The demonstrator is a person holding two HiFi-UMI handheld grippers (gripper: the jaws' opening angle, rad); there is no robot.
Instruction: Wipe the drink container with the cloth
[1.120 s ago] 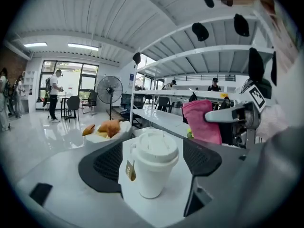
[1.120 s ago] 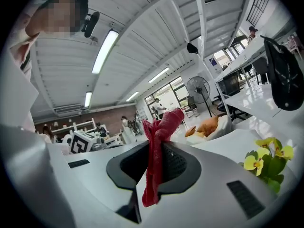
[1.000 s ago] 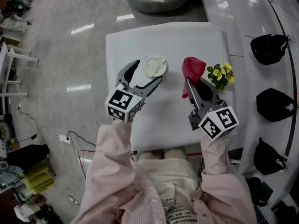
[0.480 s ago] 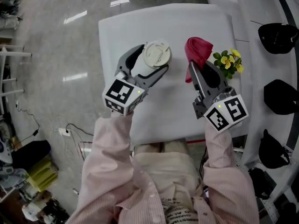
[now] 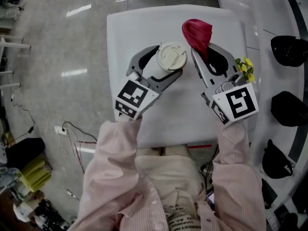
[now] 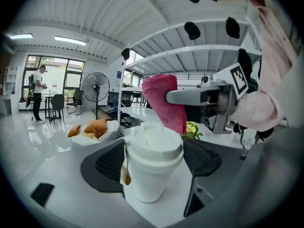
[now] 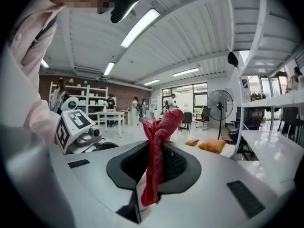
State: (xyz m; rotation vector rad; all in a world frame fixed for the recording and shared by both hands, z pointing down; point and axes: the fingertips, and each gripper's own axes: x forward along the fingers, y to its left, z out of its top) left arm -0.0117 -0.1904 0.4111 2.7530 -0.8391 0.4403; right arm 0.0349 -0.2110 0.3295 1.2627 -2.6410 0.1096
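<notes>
A white lidded paper cup (image 5: 172,57) is the drink container; a tea-bag tag (image 6: 126,172) hangs down its side. My left gripper (image 5: 167,63) is shut on the cup (image 6: 153,163), one jaw pressing each side, and holds it above the white table (image 5: 168,119). My right gripper (image 5: 199,52) is shut on a red cloth (image 5: 197,31), which bunches up past the jaw tips just right of the cup. In the right gripper view the cloth (image 7: 156,158) hangs pinched between the pads. From the left gripper view the cloth (image 6: 164,106) sits right behind the lid.
Yellow flowers (image 5: 245,67) lie on the table's right edge beside my right gripper. Black caps (image 5: 288,49) hang on a white rack further right. A bowl of bread (image 6: 92,129) stands beyond the table. Grey floor with cables lies to the left.
The left gripper has closed on the cup and raised it off the table. The right gripper has carried the red cloth up and leftward, close to the cup's lid.
</notes>
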